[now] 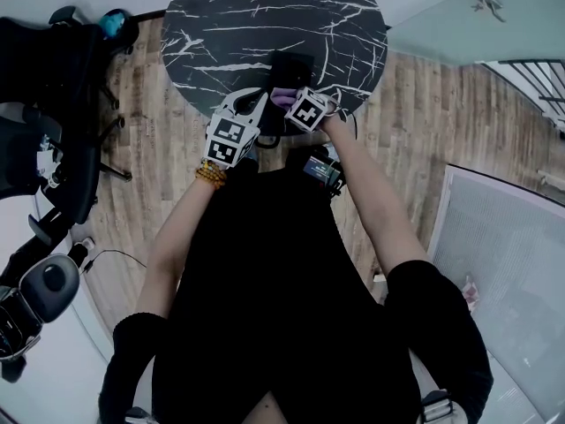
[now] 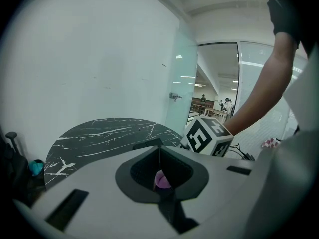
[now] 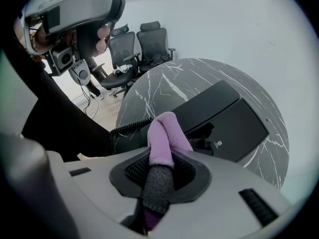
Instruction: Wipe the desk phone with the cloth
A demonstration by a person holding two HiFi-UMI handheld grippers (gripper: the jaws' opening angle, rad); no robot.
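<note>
The black desk phone [image 1: 290, 67] sits at the near side of the round black marble table [image 1: 221, 16]. My right gripper [image 1: 287, 100] hovers over the phone's near end, shut on a folded purple cloth [image 1: 282, 96]. In the right gripper view the cloth [image 3: 167, 138] loops out past the jaws, above the phone [image 3: 224, 118] and its coiled cord [image 3: 127, 128]. My left gripper [image 1: 258, 104] is just left of the cloth, its jaws together. A speck of purple [image 2: 161, 179] shows at their base; whether it is pinched is unclear. The right gripper's marker cube [image 2: 207, 136] is beside it.
Black office chairs [image 1: 44, 78] stand on the wooden floor left of the table, also in the right gripper view [image 3: 134, 44]. A glass door [image 2: 182, 83] and a white wall lie beyond the table [image 2: 99, 138]. A glass partition [image 1: 503, 263] is at my right.
</note>
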